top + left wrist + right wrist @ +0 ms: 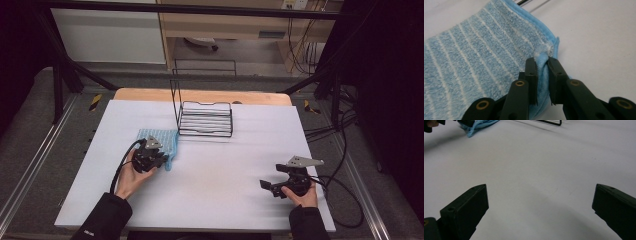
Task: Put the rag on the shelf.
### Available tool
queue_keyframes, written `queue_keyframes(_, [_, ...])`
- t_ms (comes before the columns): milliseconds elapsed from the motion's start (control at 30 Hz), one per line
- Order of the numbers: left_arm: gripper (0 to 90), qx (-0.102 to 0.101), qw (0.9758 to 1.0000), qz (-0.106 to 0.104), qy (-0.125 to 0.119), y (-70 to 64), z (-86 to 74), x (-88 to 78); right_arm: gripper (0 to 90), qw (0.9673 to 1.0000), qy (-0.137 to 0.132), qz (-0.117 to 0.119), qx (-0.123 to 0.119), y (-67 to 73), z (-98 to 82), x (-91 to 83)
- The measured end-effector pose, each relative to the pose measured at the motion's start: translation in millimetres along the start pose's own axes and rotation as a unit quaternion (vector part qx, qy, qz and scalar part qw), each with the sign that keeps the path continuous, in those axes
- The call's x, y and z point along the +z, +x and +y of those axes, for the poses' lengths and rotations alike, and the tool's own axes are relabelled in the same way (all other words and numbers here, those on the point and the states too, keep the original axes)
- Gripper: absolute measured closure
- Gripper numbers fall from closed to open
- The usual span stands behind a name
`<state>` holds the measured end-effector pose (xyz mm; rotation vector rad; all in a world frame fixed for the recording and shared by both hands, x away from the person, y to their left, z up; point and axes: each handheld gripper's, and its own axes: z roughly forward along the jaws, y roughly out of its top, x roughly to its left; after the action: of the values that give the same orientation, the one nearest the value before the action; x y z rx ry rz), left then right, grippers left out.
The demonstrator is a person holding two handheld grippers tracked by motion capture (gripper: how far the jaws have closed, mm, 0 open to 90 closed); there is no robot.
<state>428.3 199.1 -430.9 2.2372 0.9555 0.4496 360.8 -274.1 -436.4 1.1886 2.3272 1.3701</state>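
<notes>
Now, step in hand: I am taking hold of the blue striped cloth (479, 57) at its hemmed edge; I judge this the start of a lift or a fold, the grasp made and the cloth not yet raised.

Cloth, place: flat on the white surface (225, 170), at about ten o'clock from the surface's middle, just beside the near left corner of the black wire rack (206, 120); whether the two touch I cannot tell.

Left gripper (542, 67): my jaws stand nearly together, clamped on a pinched ridge of the cloth's edge, which bulges up between the two pads; in the high view the left gripper (159, 159) sits over the cloth's five o'clock corner.

Right gripper (540, 202): my jaws stand wide apart, with bare surface between them, holding and touching nothing; in the high view the right gripper (272, 187) lies at about four o'clock, well apart from the cloth and pointing toward nine o'clock.

Next move, as I judge it: keep the pinch firm and raise the edge slowly, since the bite is narrow and plush pile may slip; my right jaws could then come across toward ten o'clock to take a second corner.

Rack: empty so far as shown, with a tall wire frame at its left end.
</notes>
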Motion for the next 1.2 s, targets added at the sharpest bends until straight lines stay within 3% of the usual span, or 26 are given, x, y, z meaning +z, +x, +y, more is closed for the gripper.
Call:
queue_keyframes(167, [80.7, -0.011, 0.9998, -0.008, -0.015, 4.3, 0.1, -10.4, 1.2, 1.0000, 0.000, 0.002, 0.000, 0.0, 0.0, -0.1])
queue_keyframes(200, [80.7, -0.019, 0.9996, -0.017, -0.015, 7.1, -1.0, -13.0, 1.2, 1.0000, 0.001, 0.003, 0.001, 0.1, 0.1, -0.1])
queue_keyframes(533, [81.2, -0.010, 0.9994, -0.031, -0.011, 8.6, -4.7, -22.9, 1.3, 1.0000, 0.001, 0.006, 0.004, 0.3, 0.3, -0.1])
queue_keyframes(633, [81.2, -0.006, 0.9995, -0.027, -0.016, 9.6, -8.3, -27.6, 1.3, 1.0000, 0.001, 0.006, 0.003, 0.3, 0.2, 0.0])
queue_keyframes(967, [72.4, 0.014, 0.9999, -0.006, 0.000, -1.1, -13.4, -6.3, 1.4, 1.0000, 0.004, 0.008, 0.000, 0.1, 0.2, 0.6])
queue_keyframes(1067, [67.7, 0.012, 0.9999, -0.009, -0.002, -3.5, -13.9, -5.2, 1.4, 1.0000, 0.003, 0.007, -0.001, 0.0, 0.2, 0.5])
queue_keyframes(1100, [61.0, 0.011, 0.9999, -0.012, 0.003, -4.9, -14.1, -3.3, 1.4, 1.0000, 0.001, 0.007, 0.000, 0.0, 0.3, 0.4])
queue_keyframes(1200, [59.1, 0.017, 0.9998, -0.006, 0.006, -6.4, -14.3, 1.3, 1.4, 1.0000, 0.002, 0.007, 0.000, 0.1, 0.3, 0.4])
